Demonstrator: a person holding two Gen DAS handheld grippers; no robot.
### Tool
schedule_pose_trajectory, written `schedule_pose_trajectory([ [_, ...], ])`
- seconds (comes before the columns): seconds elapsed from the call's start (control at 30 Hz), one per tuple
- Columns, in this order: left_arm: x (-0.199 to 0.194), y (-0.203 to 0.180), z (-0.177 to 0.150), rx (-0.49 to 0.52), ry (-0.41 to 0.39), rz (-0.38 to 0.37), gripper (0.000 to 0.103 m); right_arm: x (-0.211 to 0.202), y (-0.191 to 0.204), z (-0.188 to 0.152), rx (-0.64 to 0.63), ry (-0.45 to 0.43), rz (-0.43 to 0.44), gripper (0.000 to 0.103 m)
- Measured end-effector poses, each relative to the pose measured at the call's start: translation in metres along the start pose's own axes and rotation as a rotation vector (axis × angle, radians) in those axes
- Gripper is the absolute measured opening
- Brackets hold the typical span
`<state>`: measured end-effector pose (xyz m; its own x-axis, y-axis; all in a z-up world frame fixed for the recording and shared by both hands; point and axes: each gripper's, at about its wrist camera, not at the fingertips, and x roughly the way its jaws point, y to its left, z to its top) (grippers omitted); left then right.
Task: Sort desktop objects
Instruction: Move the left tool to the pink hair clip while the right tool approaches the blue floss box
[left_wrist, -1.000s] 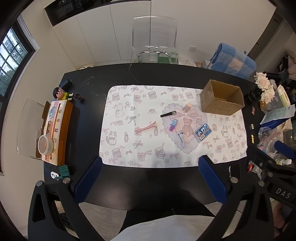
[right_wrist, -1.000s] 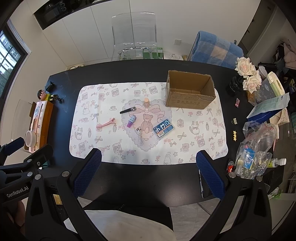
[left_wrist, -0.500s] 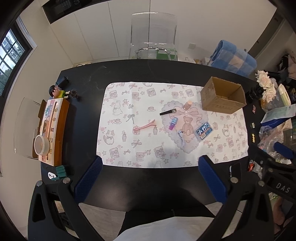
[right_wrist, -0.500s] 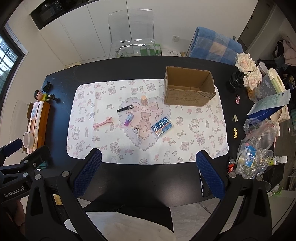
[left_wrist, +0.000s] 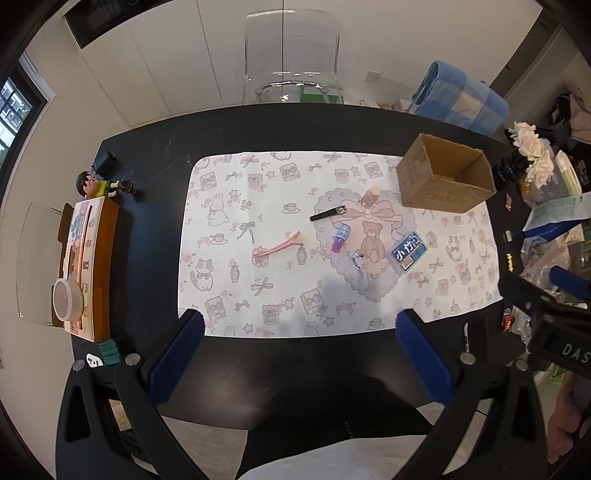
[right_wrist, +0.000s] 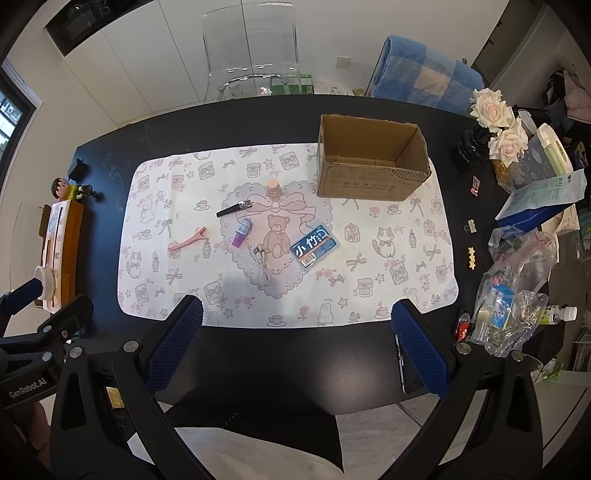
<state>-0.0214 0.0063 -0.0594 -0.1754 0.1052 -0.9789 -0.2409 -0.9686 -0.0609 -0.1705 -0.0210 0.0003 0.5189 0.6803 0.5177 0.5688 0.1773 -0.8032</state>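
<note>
On a patterned white mat (left_wrist: 258, 192) lie a pink hair clip (left_wrist: 279, 246), a black nail clipper (left_wrist: 328, 214), a small purple-and-blue tube (left_wrist: 340, 238), a small peach-capped bottle (left_wrist: 369, 196), a white cable (left_wrist: 359, 267) and a blue packet (left_wrist: 409, 251). An open, empty cardboard box (left_wrist: 445, 177) stands at the mat's far right. In the right wrist view the same things show: clip (right_wrist: 187, 240), clipper (right_wrist: 233, 209), tube (right_wrist: 242, 232), bottle (right_wrist: 273, 189), cable (right_wrist: 261, 268), packet (right_wrist: 314, 246), box (right_wrist: 373, 162). My left gripper (left_wrist: 299, 350) and right gripper (right_wrist: 295, 343) are both open and empty, held above the table's near edge.
The table (left_wrist: 295, 369) is black. At its left edge are a tissue box with a tape roll (left_wrist: 83, 266) and a small figurine (left_wrist: 92, 182). At the right are roses (right_wrist: 498, 129), paper bags and plastic bags (right_wrist: 513, 295). A clear chair (right_wrist: 251, 48) stands behind.
Both grippers have shifted slightly back and upward, so the mat sits a little lower and more centred in both views. Nothing on the table has moved.
</note>
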Motion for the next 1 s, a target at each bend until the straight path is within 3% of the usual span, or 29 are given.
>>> schedule_pose_trajectory([
  [0.5,0.061,0.009,0.018,0.014,0.058,0.017,0.103,0.053,0.003,0.017,-0.025,0.061,-0.029,0.103],
  [1.0,0.17,0.014,0.04,0.089,0.116,-0.045,0.103,0.152,-0.005,0.025,-0.062,0.151,-0.055,0.103],
])
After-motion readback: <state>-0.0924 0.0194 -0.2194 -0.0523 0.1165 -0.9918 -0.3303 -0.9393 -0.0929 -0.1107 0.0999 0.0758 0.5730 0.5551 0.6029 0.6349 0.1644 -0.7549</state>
